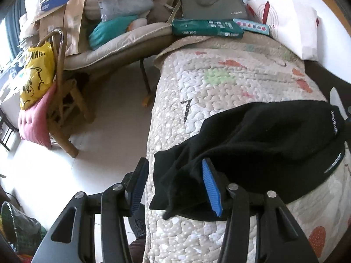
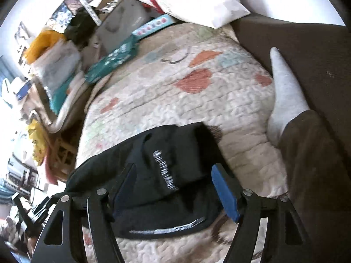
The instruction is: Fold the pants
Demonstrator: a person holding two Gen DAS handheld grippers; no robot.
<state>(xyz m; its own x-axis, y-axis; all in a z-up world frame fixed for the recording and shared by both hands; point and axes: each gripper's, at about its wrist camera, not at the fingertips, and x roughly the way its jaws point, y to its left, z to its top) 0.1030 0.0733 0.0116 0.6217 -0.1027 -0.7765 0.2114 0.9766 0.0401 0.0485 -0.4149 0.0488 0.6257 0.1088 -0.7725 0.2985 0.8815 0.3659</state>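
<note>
The black pants lie folded in a bundle on the quilted bed cover, with white lettering on the fabric. My left gripper is open, its blue-padded fingers on either side of the bundle's left end near the bed's edge. In the right wrist view the pants lie under my right gripper, which is open with its fingers spread over the waist end. Neither gripper holds the cloth.
A chair piled with bags and cushions stands left of the bed. A green box, a grey case and a white bag sit at the bed's far end. A person's leg with a grey sock rests on the right.
</note>
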